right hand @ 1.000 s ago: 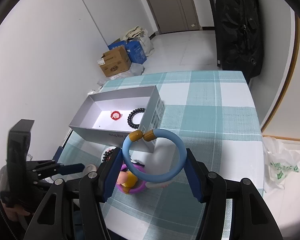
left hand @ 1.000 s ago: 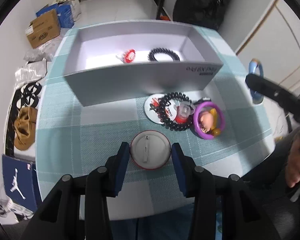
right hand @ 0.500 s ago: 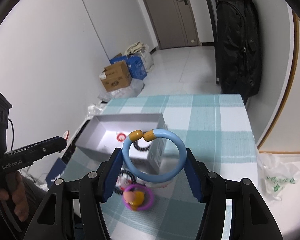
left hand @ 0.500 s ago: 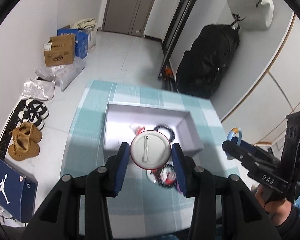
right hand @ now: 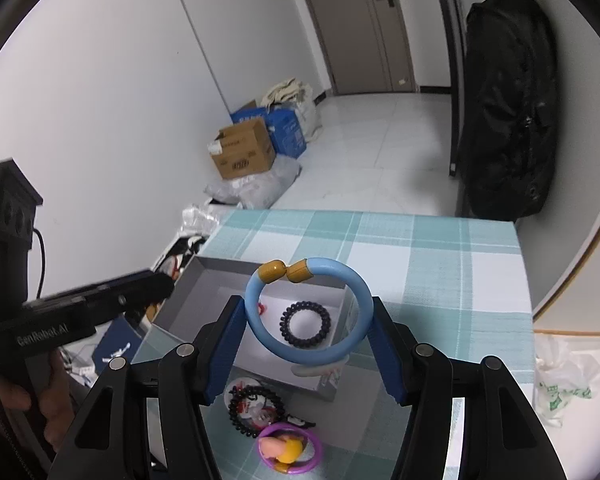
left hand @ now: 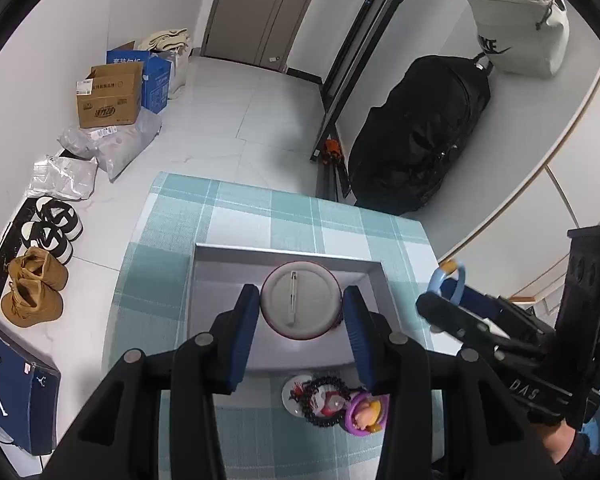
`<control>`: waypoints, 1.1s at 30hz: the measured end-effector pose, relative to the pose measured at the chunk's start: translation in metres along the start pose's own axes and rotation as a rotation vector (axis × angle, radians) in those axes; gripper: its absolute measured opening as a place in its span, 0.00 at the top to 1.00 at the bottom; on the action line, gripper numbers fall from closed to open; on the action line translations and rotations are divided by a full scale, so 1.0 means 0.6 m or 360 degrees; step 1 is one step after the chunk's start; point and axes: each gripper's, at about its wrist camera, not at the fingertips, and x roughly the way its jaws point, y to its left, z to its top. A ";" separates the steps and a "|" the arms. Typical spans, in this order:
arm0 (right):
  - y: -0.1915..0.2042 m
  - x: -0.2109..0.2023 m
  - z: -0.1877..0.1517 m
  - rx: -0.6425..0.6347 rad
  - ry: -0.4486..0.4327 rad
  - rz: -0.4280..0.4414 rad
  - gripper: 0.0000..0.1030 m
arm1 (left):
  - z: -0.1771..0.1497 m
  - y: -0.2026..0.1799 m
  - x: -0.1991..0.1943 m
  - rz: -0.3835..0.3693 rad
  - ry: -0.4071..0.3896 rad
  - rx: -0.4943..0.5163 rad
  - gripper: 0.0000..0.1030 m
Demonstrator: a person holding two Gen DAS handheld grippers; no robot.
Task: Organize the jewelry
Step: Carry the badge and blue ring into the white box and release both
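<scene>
A round pin badge, white back with a red rim, is clamped between the fingers of my left gripper. It hangs above the open grey box on the checked table. My right gripper is shut on a light blue bangle with gold ends, also above the box. A black coil tie and a small red piece lie inside the box. In front of the box lie a black bead bracelet on a badge and a purple ring.
The right gripper with its bangle shows at the right of the left wrist view. On the floor are cardboard boxes, shoes and a black bag. A plastic bag lies past the table's right edge.
The left gripper lifted the badge off the table and now holds it over the box. The right gripper also rose and carried the bangle over the box.
</scene>
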 end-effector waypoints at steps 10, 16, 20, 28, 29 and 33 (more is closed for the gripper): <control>0.007 0.056 0.019 -0.0036 0.0108 0.0122 0.42 | 0.024 0.010 0.043 0.0003 0.0096 -0.0033 0.64; -0.004 0.073 0.020 0.0004 0.0145 0.0135 0.42 | 0.022 0.017 0.062 -0.0007 0.0172 -0.0050 0.64; -0.002 0.086 0.020 0.0016 0.0187 0.0166 0.42 | 0.023 0.021 0.070 -0.0027 0.0206 -0.0082 0.64; 0.011 0.103 0.013 -0.0069 0.0188 0.0154 0.42 | 0.023 0.031 0.082 -0.0090 0.0268 -0.0164 0.63; 0.012 0.102 0.014 -0.0079 0.0171 0.0143 0.42 | 0.023 0.033 0.084 -0.0098 0.0276 -0.0175 0.63; 0.015 0.092 0.015 -0.0102 0.0134 0.0131 0.41 | 0.021 0.042 0.086 -0.0146 0.0315 -0.0232 0.41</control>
